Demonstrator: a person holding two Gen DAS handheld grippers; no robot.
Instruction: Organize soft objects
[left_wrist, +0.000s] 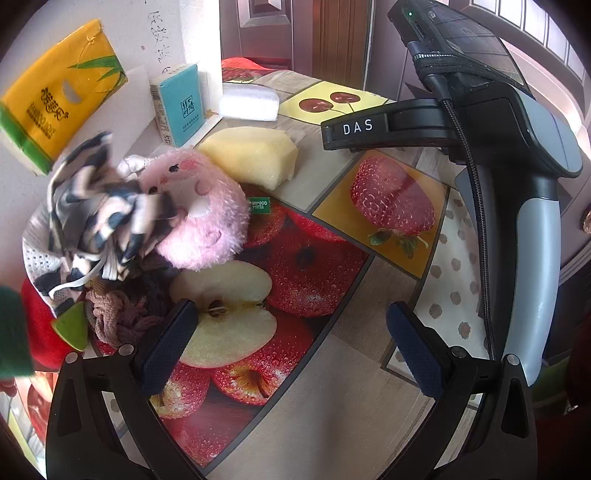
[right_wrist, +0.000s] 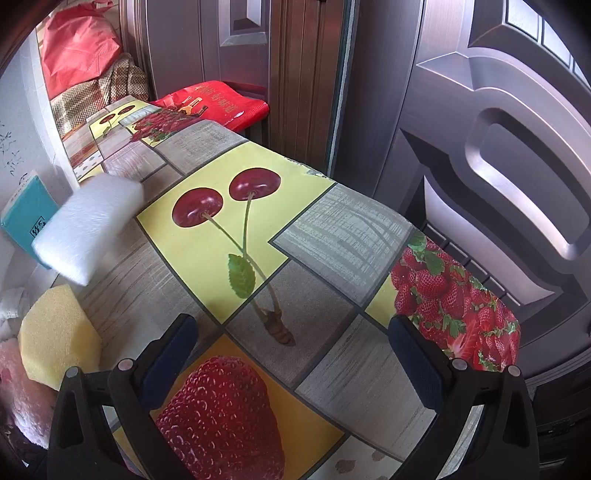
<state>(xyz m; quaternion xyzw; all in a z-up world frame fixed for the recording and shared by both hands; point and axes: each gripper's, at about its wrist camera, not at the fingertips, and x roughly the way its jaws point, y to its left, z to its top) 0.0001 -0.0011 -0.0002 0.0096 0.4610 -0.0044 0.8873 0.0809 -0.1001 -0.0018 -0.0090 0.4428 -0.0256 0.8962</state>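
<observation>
On the desk (right_wrist: 343, 236), both grippers' fingers (left_wrist: 168, 343) (right_wrist: 417, 365) gape wide, empty; the heaped pile could topple if the left gripper (left_wrist: 291, 347) snags the striped cloth (left_wrist: 99, 210) under the pig (left_wrist: 199, 214).

We see bright daylight, with glare on the glossy tablecloth (right_wrist: 332, 236). Fisheye bending darkens both views' corners, and the striped cloth (left_wrist: 99, 206) at left is motion-blurred.
</observation>
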